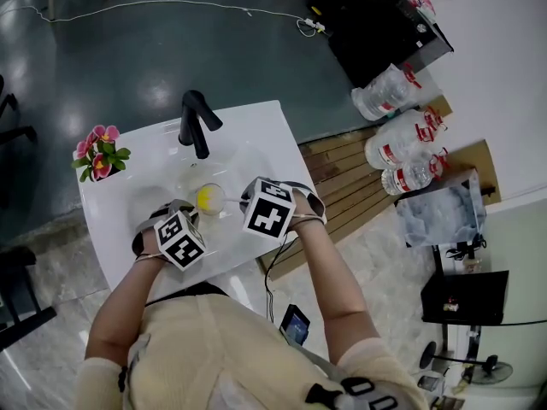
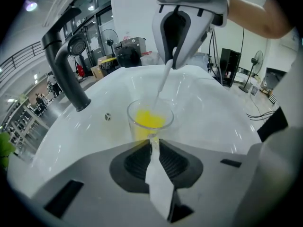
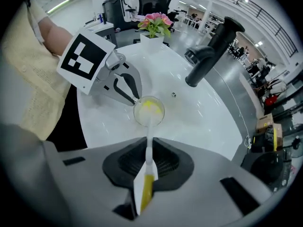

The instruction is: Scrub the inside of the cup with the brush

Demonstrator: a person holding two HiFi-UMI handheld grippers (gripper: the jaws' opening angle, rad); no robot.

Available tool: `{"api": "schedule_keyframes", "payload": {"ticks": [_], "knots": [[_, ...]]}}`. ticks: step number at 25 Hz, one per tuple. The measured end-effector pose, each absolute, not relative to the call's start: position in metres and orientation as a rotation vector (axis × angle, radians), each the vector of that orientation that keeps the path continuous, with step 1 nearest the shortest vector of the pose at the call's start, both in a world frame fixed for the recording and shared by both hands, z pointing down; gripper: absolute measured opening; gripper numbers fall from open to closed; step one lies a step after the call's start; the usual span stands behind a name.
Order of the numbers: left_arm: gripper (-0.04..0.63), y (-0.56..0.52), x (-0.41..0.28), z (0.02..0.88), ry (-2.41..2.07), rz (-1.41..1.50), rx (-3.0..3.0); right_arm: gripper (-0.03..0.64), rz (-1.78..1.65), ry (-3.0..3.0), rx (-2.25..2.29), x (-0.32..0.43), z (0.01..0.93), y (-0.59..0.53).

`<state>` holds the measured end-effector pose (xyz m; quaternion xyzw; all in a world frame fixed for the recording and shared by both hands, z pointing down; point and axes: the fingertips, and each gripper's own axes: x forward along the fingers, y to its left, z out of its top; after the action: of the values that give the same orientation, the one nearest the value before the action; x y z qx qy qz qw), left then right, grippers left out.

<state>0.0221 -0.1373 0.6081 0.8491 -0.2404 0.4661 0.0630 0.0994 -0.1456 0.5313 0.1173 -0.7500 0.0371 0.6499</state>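
The left hand-held gripper was clamped on the near rim of the clear cup, which stood upright in the white sink. In the head view the cup sat at about 1 o'clock from that gripper's marker cube and 9 o'clock from the right one's. The right hand-held gripper was closed on the white handle of the brush, whose yellow head sat inside the cup. The black faucet rose at 12 o'clock from the cup.
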Motion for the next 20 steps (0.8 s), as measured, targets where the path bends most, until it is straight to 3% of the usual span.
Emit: {"api": "schedule_keyframes", "payload": {"ticks": [20], "knots": [[0.060,-0.135,0.024,0.610,-0.738,1.428,2.570,0.044,-0.258,-1.521,0.279,0.076,0.521,-0.124]]}}
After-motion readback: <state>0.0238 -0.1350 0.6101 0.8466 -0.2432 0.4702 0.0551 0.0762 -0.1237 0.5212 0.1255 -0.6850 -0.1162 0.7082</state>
